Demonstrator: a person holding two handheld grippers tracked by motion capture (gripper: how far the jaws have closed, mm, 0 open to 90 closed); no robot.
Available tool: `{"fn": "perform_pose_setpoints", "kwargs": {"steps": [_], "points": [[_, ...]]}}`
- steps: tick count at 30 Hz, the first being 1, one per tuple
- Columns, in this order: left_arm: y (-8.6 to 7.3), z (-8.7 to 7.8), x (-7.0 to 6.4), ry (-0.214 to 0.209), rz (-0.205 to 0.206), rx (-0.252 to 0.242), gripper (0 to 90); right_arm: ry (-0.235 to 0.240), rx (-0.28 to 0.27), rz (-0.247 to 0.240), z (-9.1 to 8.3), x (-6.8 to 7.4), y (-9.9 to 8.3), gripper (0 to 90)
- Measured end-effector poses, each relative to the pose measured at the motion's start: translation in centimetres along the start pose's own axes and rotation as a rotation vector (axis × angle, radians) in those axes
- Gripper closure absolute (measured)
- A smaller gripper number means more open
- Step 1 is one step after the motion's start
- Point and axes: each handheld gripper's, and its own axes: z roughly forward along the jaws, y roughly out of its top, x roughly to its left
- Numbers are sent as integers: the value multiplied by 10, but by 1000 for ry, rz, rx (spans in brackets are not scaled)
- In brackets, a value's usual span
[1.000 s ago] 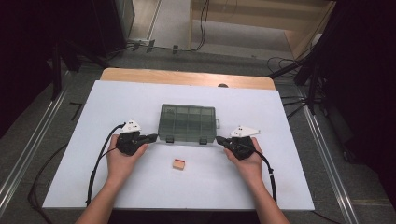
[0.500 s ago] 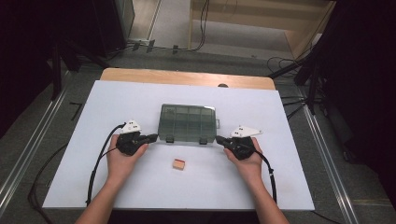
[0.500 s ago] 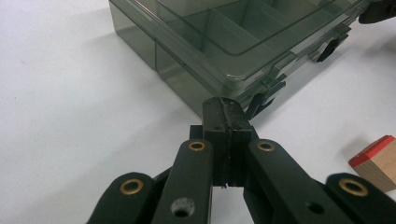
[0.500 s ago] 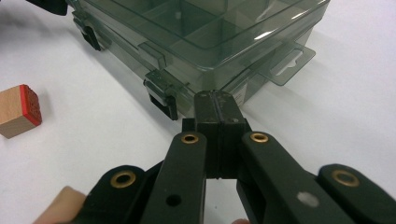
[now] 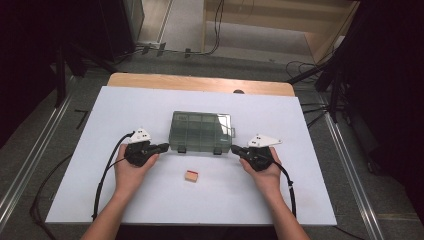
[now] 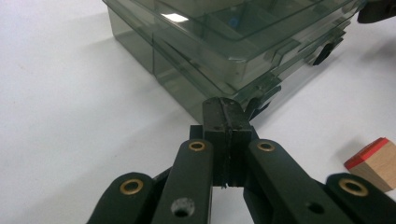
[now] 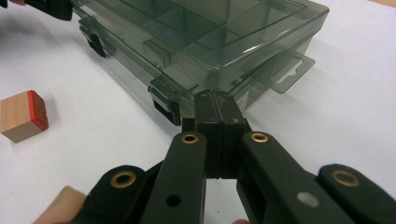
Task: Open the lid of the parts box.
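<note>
- Here, in the middle of the high view, a smoky transparent compartment box [image 5: 201,131] is lying flat on the white surface [image 5: 100,120], with its lid down and two dark latches [image 5: 181,149] facing the bottom of the frame.
- The left claw [image 5: 164,147] is resting at centre left of the high view, held in the person's left hand [image 5: 131,170], and its tip is pointing toward the box's lower left corner, just beside it.
- In the left gripper view this claw [image 6: 223,108] is sitting at the centre with its jaws pressed fully together and nothing between them; the box [image 6: 219,42] is spreading across the top of the frame, one latch [image 6: 261,93] just beyond the tip.
- The right claw [image 5: 234,149] is lying at centre right of the high view, in the right hand [image 5: 265,172], aiming at the box's lower right corner and sitting very near it.
- In the right gripper view that claw [image 7: 215,103] is likewise standing completely closed and empty at mid-frame, with a latch [image 7: 164,95] just to its left and the box's hanging tab [image 7: 286,70] at upper right.
- A small wooden block [image 5: 191,176] with a red face is lying below the box in the high view, between the two hands and apart from both claws; it is showing at the lower right edge of the left gripper view [image 6: 373,161] and at the left edge of the right gripper view [image 7: 22,115].
- Whether either tip is actually touching the box is not something I can tell.
</note>
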Motion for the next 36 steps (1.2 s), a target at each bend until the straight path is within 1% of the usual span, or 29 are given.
{"fn": "perform_pose_setpoints", "kwargs": {"steps": [6,16,23,29,36], "points": [[3,-2,-1,-8,5,-21,892,0,-3,1,0,0,0,878],[5,-5,-1,-15,-2,-46,892,-1,-12,4,-2,1,1,878],[7,-6,-1,-20,-3,-66,892,-2,-23,2,-3,2,2,878],[10,-8,0,-25,-2,-83,892,-6,-44,-2,-4,3,3,878],[12,-9,0,-24,-13,-110,892,-5,-45,3,-4,3,3,878]]}}
